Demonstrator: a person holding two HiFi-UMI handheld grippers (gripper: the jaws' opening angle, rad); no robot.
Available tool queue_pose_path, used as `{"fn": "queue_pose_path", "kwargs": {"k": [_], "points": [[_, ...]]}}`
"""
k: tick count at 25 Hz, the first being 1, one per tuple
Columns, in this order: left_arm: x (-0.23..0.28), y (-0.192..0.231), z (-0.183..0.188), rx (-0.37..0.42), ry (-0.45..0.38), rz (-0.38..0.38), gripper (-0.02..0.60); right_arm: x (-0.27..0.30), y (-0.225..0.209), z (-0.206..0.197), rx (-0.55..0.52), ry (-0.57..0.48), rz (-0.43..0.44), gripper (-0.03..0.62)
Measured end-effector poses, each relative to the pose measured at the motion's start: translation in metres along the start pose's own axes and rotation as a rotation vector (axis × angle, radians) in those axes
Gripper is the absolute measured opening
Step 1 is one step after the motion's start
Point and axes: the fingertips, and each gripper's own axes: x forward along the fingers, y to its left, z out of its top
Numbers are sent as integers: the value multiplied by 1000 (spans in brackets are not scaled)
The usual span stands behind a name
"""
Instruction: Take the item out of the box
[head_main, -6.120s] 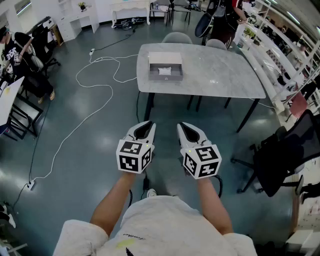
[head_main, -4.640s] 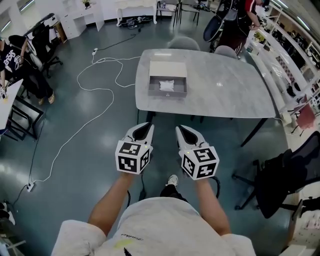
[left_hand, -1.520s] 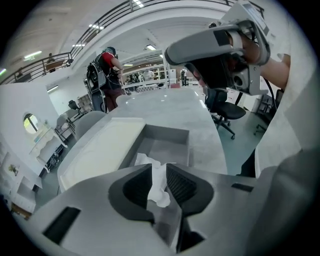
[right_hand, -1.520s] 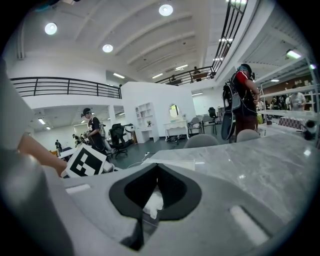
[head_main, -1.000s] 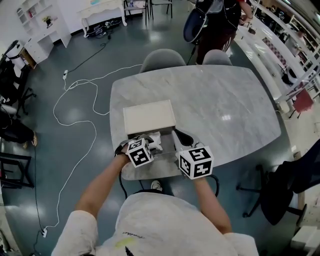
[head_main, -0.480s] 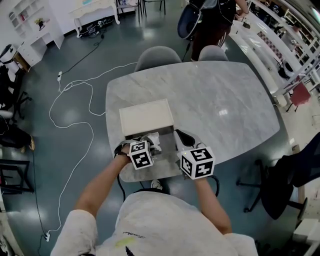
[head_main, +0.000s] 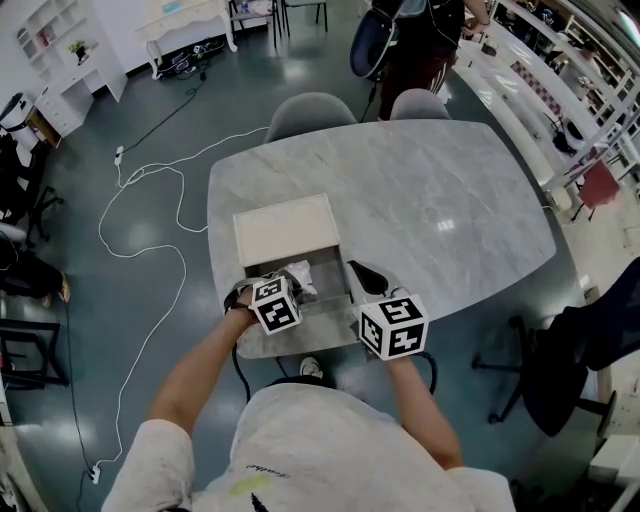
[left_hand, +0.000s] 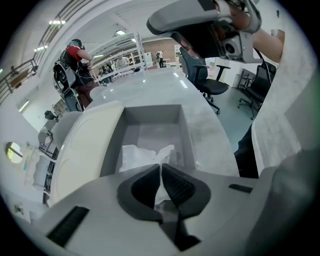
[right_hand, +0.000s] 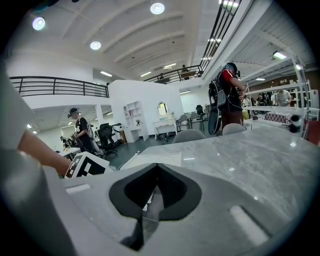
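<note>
An open grey box sits near the table's front edge, with its cream lid lying just behind it. Inside lies a crumpled white plastic bag. My left gripper reaches down into the box. In the left gripper view the left gripper is shut on an upper fold of the bag, between the box walls. My right gripper hovers at the box's right wall. It is shut with nothing held, pointing over the lid.
The marble table spreads to the right and back. Two grey chairs stand at its far side, with a person behind them. White cable trails on the floor at left. A black office chair stands at right.
Since several seconds ago I have come from across the floor up to the table. In the last second the left gripper has stayed in the box at the bag; the right gripper has barely moved.
</note>
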Motion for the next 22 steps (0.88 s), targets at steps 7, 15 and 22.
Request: {"fn": "queue_pose_path", "kwargs": {"k": [7,15,22], "points": [[-11,-3,17,-35,-28,91,21,-22,-1,-2,-13,-9,19,5],[-47,-3,33,-116,-120,219,20,-35,19,-1,-46,-20,67,5],[-103,3,51,-279,-275,351,20,-49,38,7,-65,-39,110,5]]}}
